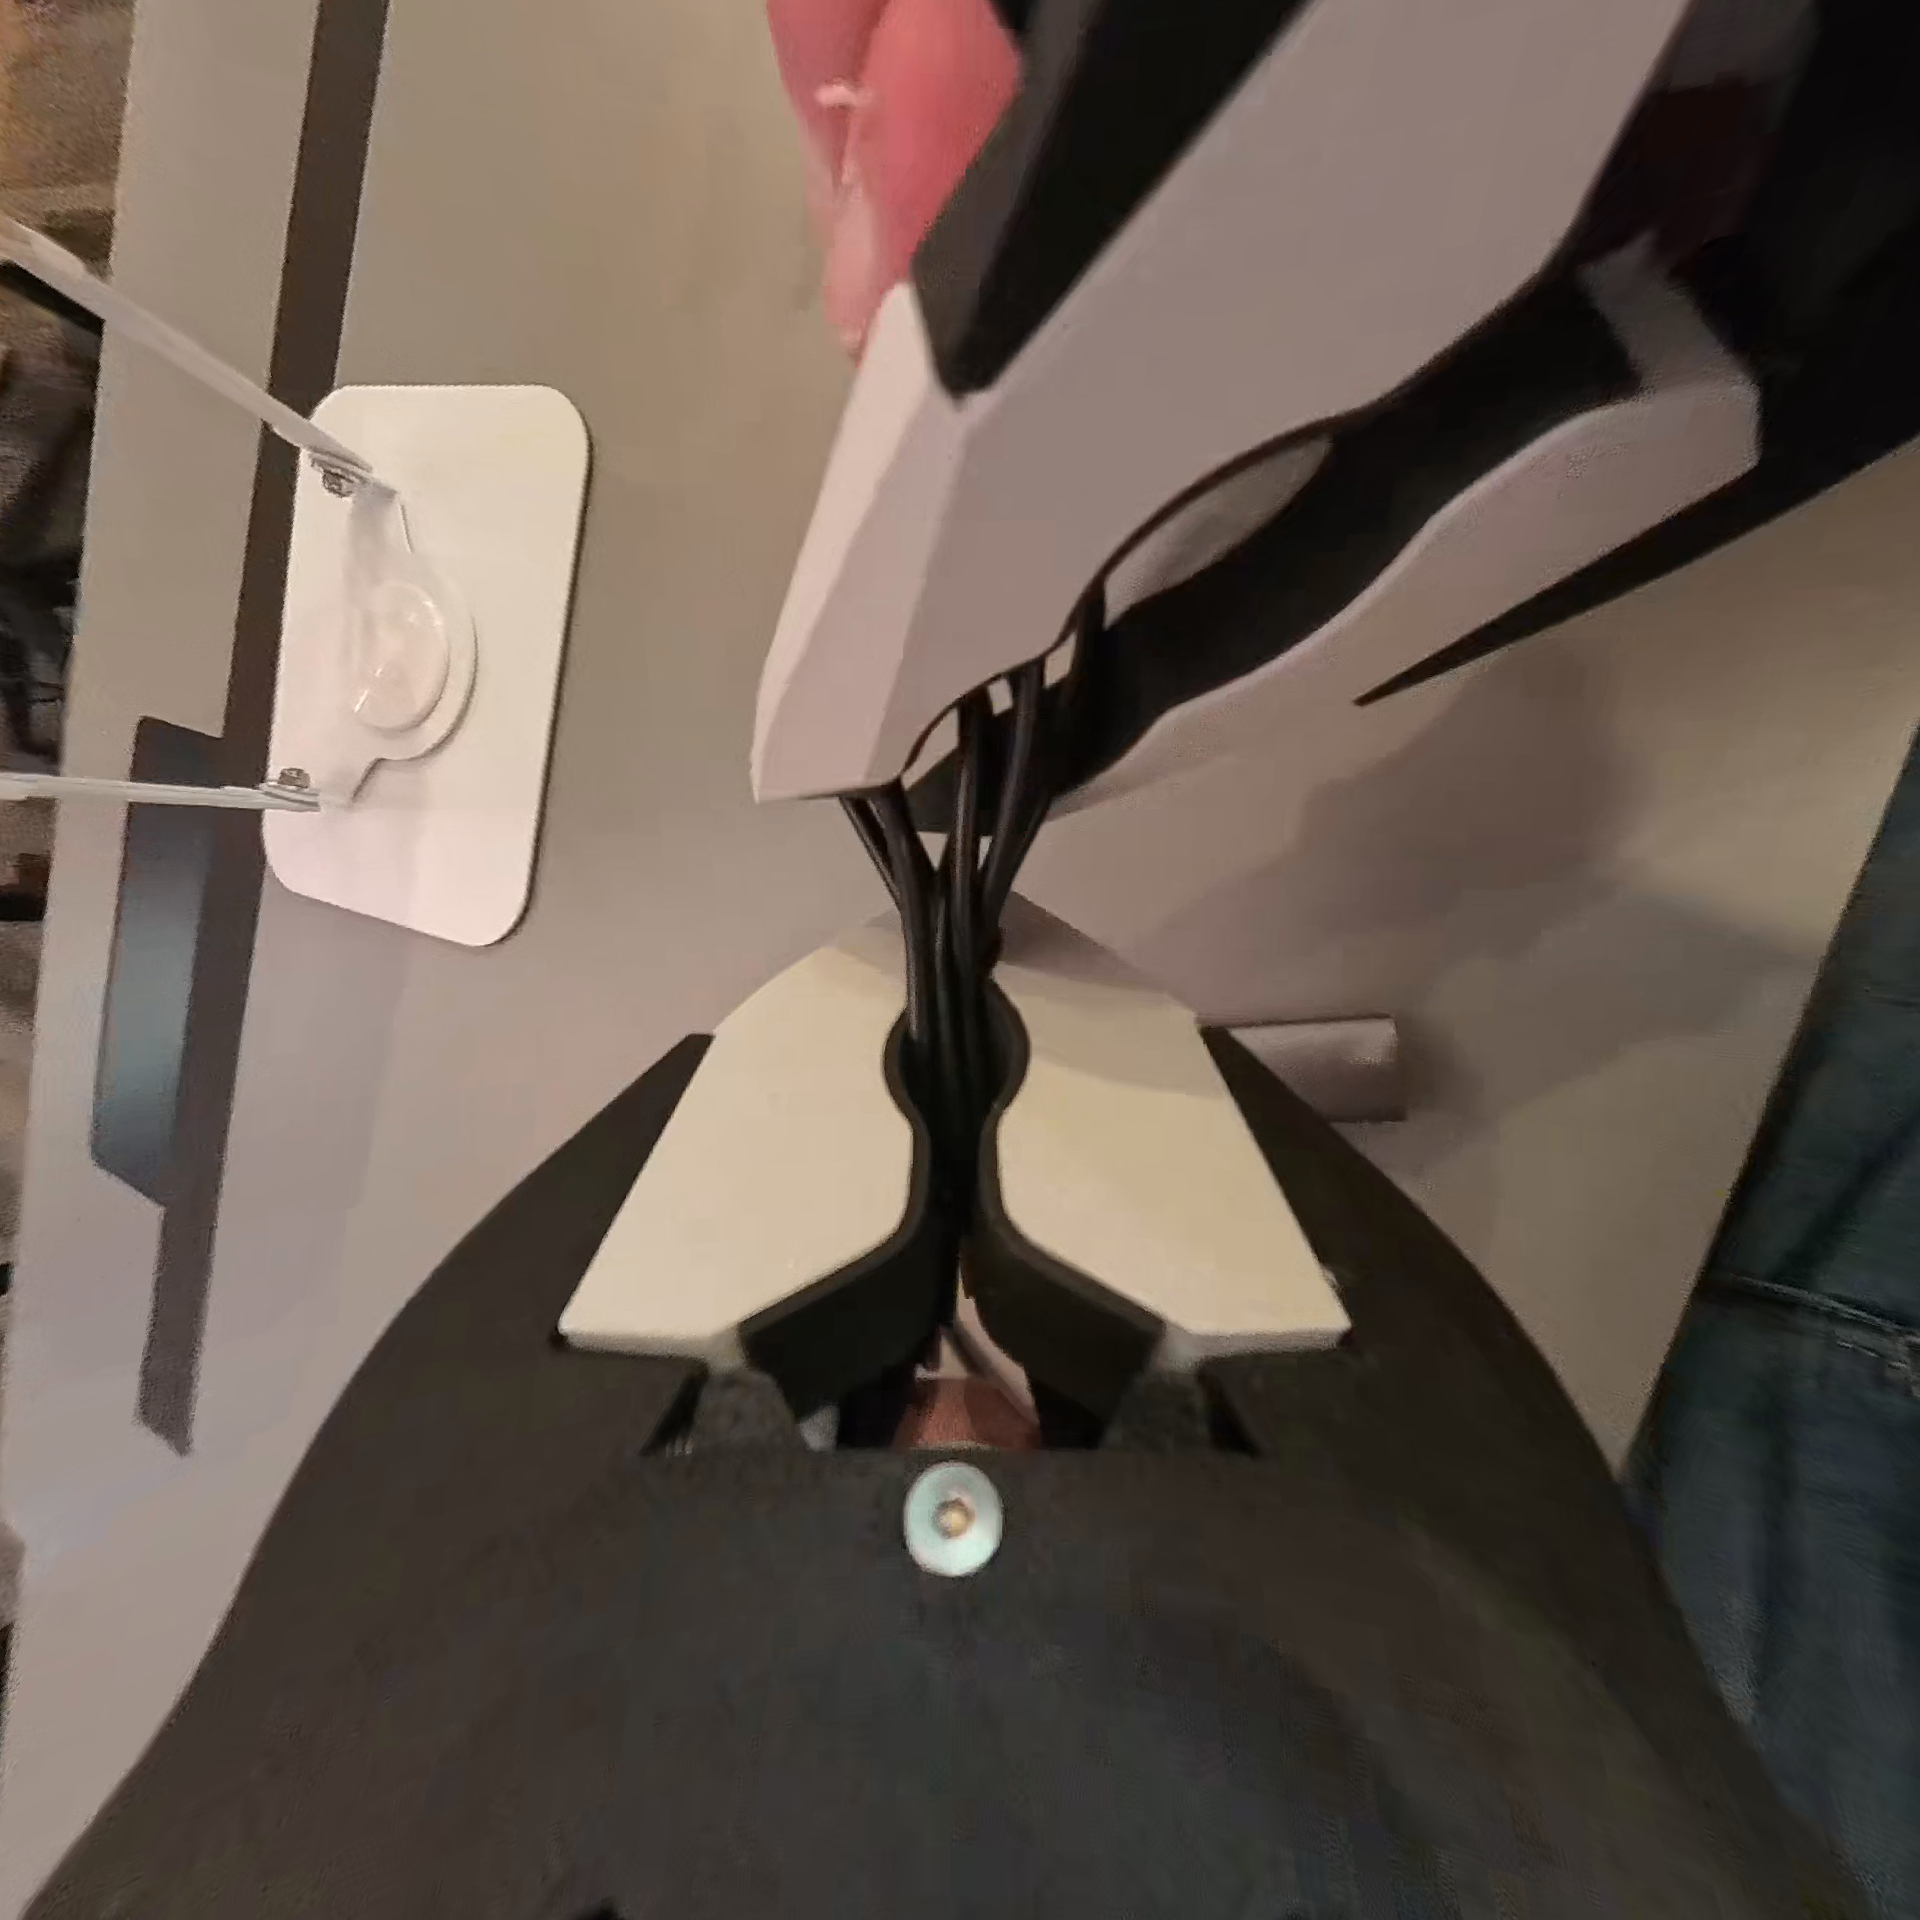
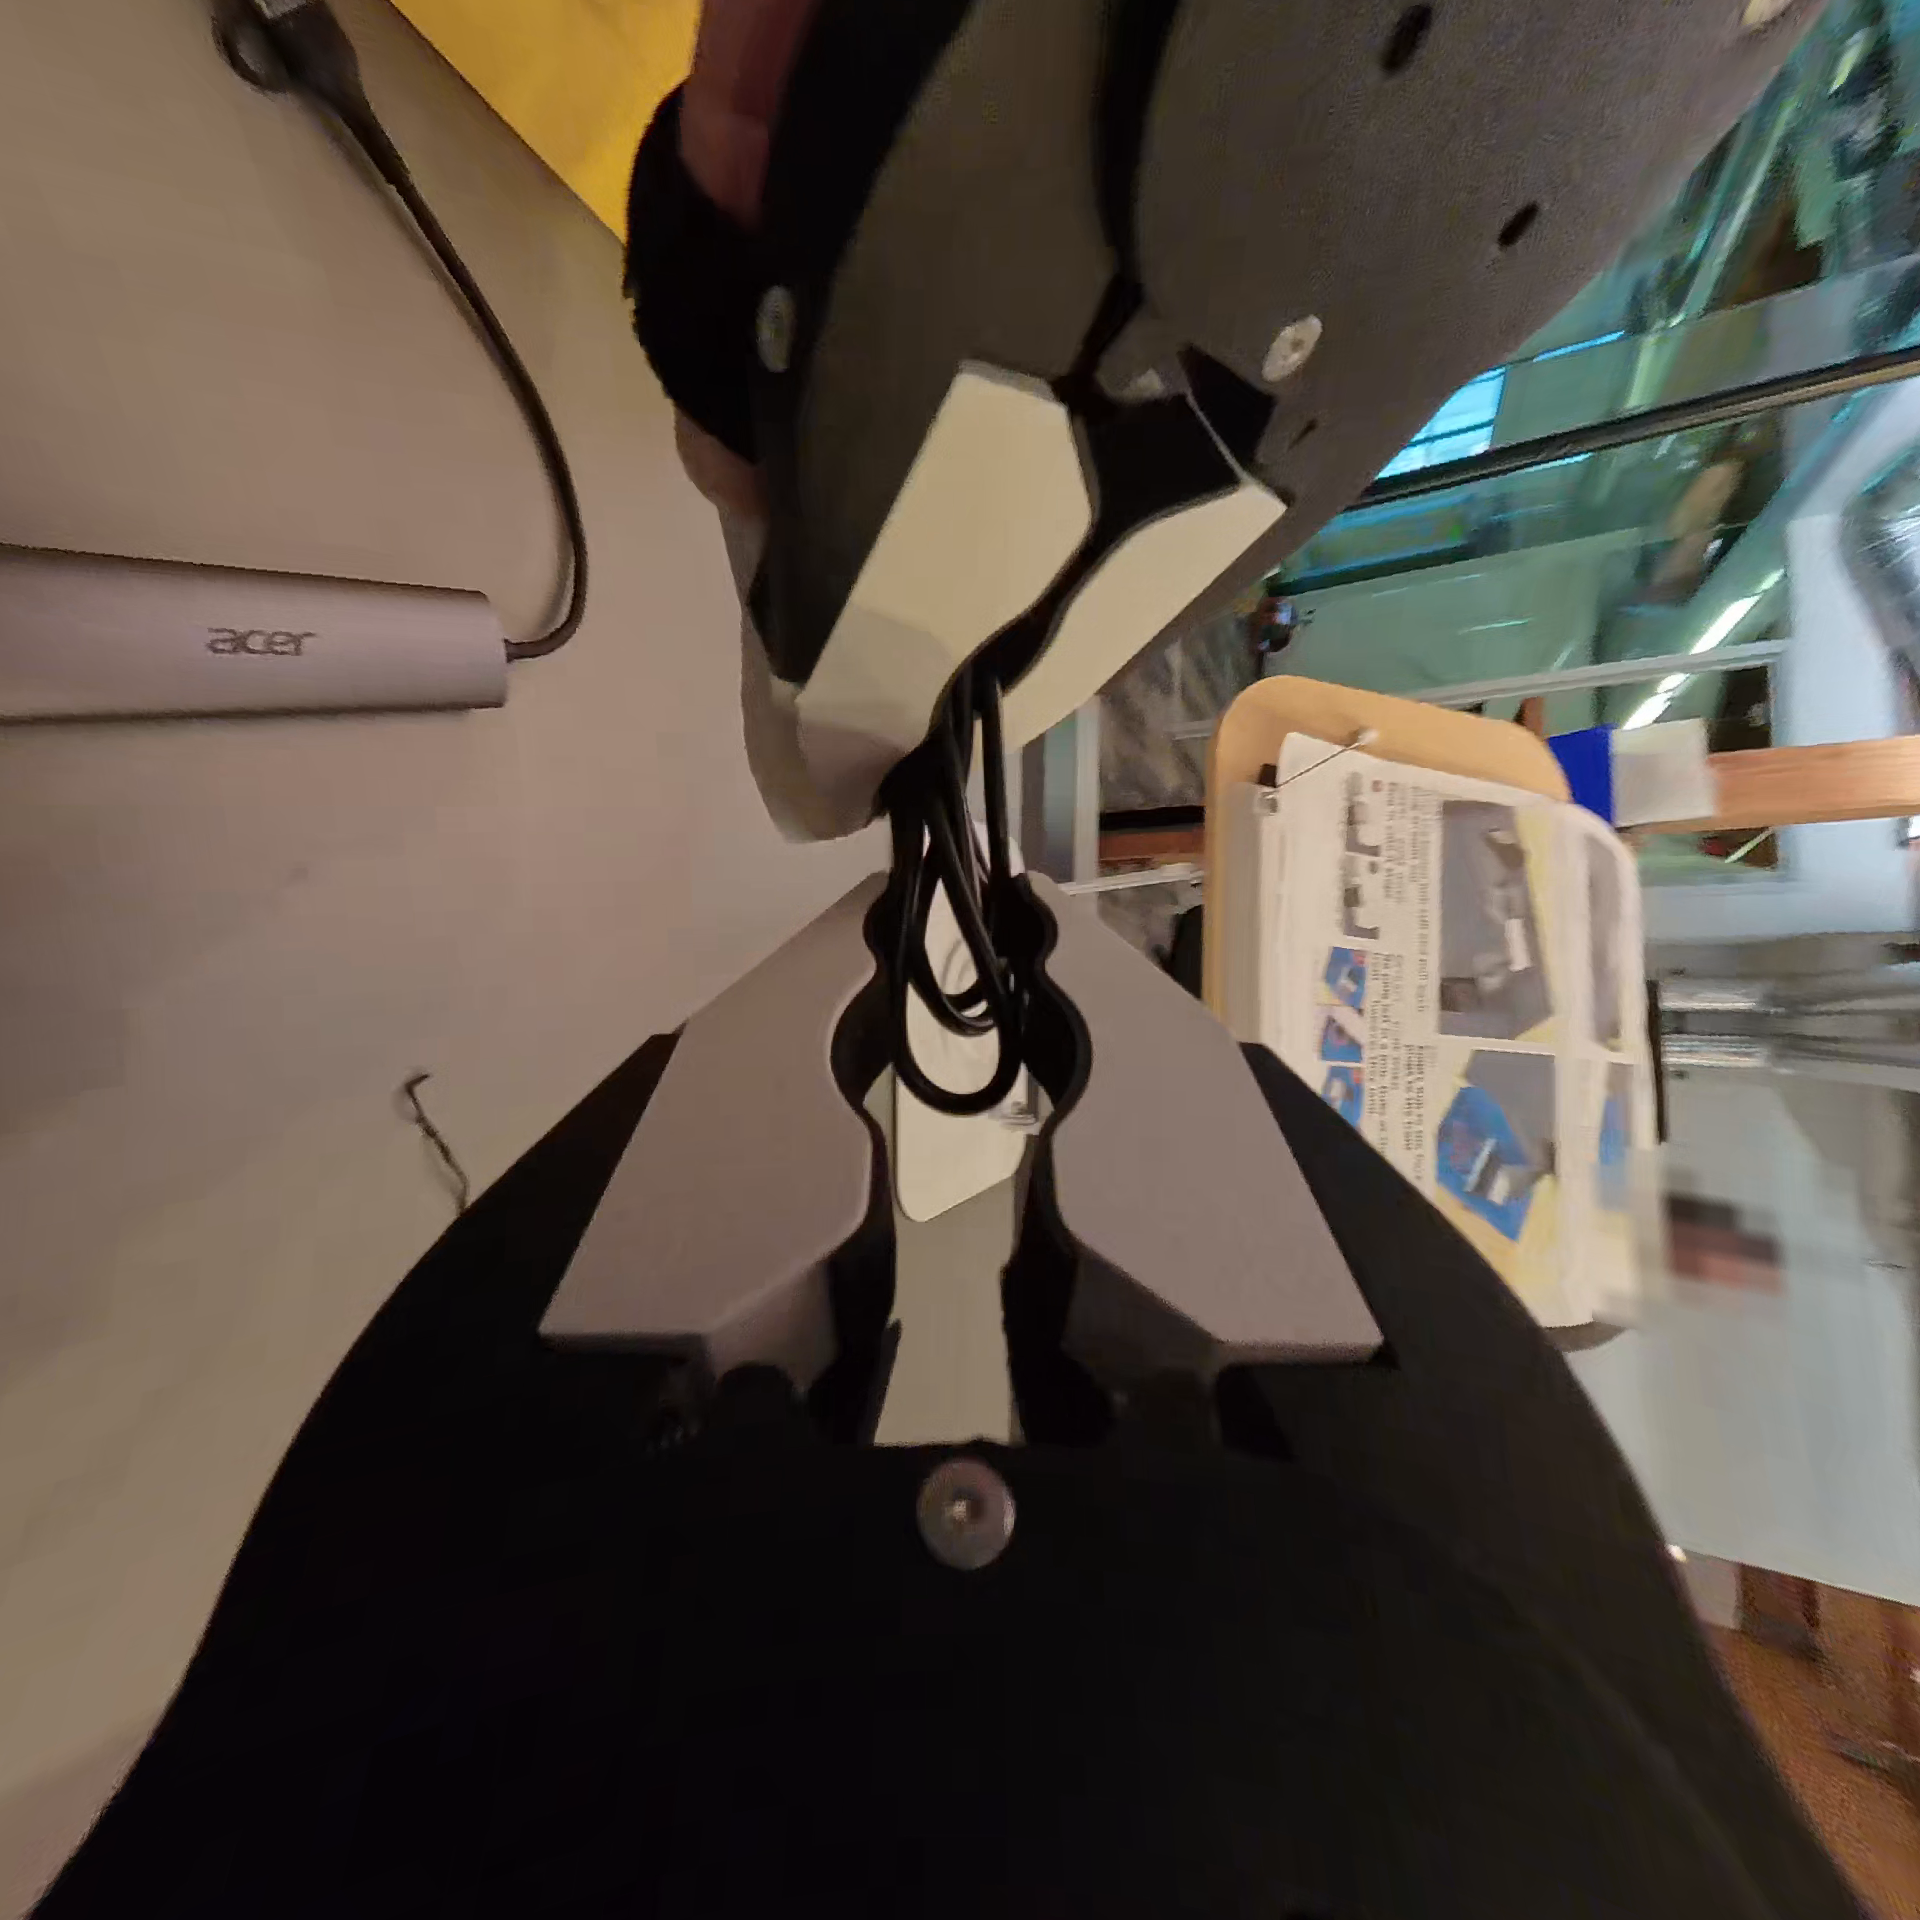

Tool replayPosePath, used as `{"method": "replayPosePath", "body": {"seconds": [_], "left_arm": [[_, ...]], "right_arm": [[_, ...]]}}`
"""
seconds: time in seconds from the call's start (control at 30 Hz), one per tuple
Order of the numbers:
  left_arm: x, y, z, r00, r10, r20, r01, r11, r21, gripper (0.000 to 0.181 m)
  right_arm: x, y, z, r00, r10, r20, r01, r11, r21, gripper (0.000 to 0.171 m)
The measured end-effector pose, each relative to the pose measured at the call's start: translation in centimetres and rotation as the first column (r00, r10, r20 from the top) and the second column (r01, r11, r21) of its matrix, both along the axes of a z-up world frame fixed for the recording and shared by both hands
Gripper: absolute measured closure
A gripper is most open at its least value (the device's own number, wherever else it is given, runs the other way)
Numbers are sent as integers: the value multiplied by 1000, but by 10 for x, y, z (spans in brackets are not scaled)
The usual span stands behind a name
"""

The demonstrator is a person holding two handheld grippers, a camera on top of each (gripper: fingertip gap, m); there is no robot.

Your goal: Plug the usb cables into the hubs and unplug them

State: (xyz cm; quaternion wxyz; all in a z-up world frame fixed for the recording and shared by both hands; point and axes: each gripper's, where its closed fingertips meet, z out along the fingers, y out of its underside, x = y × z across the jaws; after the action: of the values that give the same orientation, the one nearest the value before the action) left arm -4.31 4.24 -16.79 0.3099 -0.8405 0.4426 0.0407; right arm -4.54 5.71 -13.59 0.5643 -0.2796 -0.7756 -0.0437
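- Cables [image 1: 961,904], black and bundled, are stretched between the two grippers, above a pale grey table [image 1: 665,260].
- In the left wrist view, the left gripper [image 1: 956,1049] is seen clenched on the cable bundle, its pale fingers [image 1: 790,1153] pressed together around the strands.
- The right gripper [image 1: 914,769] is seen just ahead in that view, coming in from the upper right, with the same bundle entering between its fingertips; a person's hand [image 1: 894,156] is glimpsed behind it.
- In the right wrist view, the right gripper [image 2: 961,935] is shown closed around looped cable strands, with a narrow gap left lower between its fingers [image 2: 727,1174].
- The left gripper [image 2: 935,748] is seen opposite, gripping the top of the loops.
- A grey hub [image 2: 249,644] lies on the table at the left, well apart from the bundle, with its own dark lead [image 2: 499,312] curving away.
- A white plate [image 1: 426,665] with a clear fitting lies on the table.
- A wooden board with printed sheets [image 2: 1455,987] stands at the right.
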Motion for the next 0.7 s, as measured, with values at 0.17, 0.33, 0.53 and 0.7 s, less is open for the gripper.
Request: {"method": "replayPosePath", "body": {"seconds": [0.17, 0.33, 0.53, 0.7], "left_arm": [[-1, 2, 3, 996, -10, -84, 19, 994, 109, 175], [4, 5, 17, 983, -22, -183, 83, 940, 331, 170], [-3, -1, 10, 986, 5, -167, 51, 944, 327, 175], [-24, -5, 8, 988, 65, -140, -18, 951, 309, 176]], "right_arm": [[3, -3, -5, 1000, -11, 6, 12, 990, -139, 163], [6, -13, -8, 999, 33, -2, -30, 906, -423, 167], [0, -11, -10, 1000, 16, -22, -24, 882, -471, 145], [16, 2, -13, 1000, -20, -3, 14, 805, -593, 129]]}}
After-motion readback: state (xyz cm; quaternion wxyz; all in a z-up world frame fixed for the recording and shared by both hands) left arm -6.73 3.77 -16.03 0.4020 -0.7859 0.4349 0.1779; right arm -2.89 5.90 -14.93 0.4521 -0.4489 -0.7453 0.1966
